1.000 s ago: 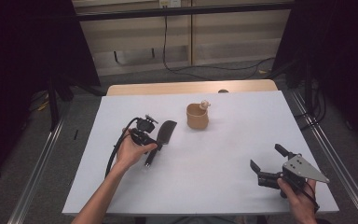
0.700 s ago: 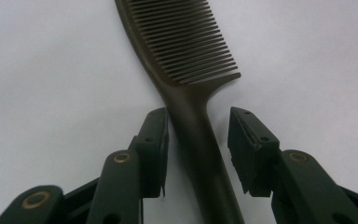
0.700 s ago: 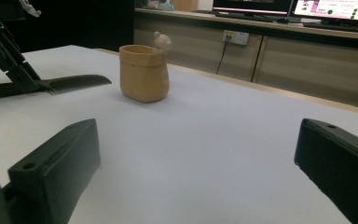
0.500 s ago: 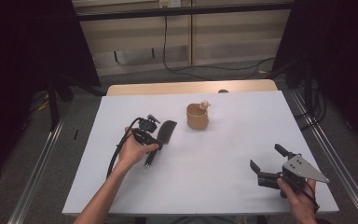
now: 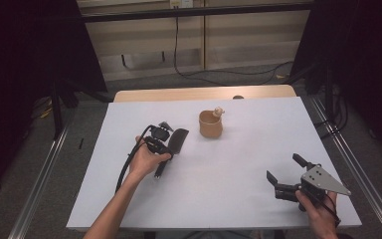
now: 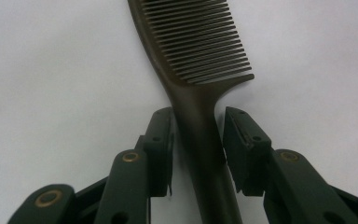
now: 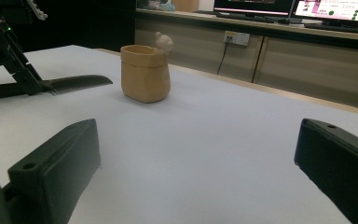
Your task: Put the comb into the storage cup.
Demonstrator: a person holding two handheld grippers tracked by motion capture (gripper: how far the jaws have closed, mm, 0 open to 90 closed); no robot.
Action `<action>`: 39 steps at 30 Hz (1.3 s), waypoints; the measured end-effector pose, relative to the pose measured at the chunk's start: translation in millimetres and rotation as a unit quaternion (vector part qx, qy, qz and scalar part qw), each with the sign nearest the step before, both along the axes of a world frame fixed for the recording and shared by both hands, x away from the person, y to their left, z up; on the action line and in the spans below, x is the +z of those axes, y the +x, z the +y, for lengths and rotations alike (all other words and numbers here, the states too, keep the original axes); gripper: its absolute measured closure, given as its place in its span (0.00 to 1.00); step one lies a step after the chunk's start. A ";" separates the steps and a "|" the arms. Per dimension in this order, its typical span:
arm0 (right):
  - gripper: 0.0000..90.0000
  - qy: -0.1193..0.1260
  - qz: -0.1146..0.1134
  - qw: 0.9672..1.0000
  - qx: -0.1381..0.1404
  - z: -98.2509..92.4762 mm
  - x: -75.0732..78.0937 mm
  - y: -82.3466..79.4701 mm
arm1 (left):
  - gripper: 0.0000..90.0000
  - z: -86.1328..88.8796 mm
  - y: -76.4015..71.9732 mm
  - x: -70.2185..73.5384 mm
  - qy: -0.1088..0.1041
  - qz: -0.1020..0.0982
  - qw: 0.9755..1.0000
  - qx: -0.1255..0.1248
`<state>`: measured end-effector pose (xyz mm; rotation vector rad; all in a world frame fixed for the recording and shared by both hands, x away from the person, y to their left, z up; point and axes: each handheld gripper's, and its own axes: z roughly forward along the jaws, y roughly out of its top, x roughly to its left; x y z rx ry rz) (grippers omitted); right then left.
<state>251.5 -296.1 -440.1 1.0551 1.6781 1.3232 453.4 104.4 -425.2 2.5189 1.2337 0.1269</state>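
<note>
left gripper (image 6: 198, 140): jaws straddle the comb (image 6: 200, 70) handle, closing in, small gap each side, lined up for a grip.
comb: flat on table, centre-left in high view.
right gripper (image 5: 288, 175): wide, empty, parked lower right.

White tabletop (image 5: 219, 184); dark comb (image 5: 177, 140) flat between left tongs (image 5: 165, 149); tan cup (image 5: 211, 124) beyond, upright.

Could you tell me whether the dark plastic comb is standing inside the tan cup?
No, the dark plastic comb lies flat on the white table, beside the tan cup.
</note>
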 end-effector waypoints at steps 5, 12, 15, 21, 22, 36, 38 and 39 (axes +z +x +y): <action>0.00 -0.001 0.000 1.000 0.000 0.0 -0.1 0.2 | 0.71 -1.6 0.4 0.4 0.007 0.003 1.000 0.001; 0.00 0.000 0.000 1.000 0.001 0.0 -0.1 -0.3 | 0.71 -3.0 0.9 0.8 0.012 0.008 1.000 0.011; 0.00 0.001 0.000 1.000 0.002 0.0 -0.1 -0.3 | 0.72 -2.2 0.0 0.1 0.005 0.004 1.000 0.018; 0.00 0.000 0.000 1.000 0.001 0.1 -0.1 0.0 | 0.73 -5.4 -2.6 0.1 0.015 -0.006 1.000 0.017; 0.00 -0.002 -0.001 1.000 0.003 0.1 -0.2 0.0 | 0.73 -5.0 -2.2 0.3 0.016 -0.004 1.000 0.016; 0.00 -0.003 -0.001 1.000 0.003 0.0 -0.3 0.0 | 0.81 0.5 2.2 1.3 0.001 0.011 1.000 0.023; 0.00 -0.003 -0.001 1.000 0.003 -0.1 -0.4 0.3 | 0.81 2.7 2.7 1.5 -0.004 0.013 1.000 0.021; 0.00 -0.004 -0.001 1.000 0.003 -0.2 -0.4 0.5 | 0.81 3.4 2.9 0.8 -0.014 0.013 0.999 0.026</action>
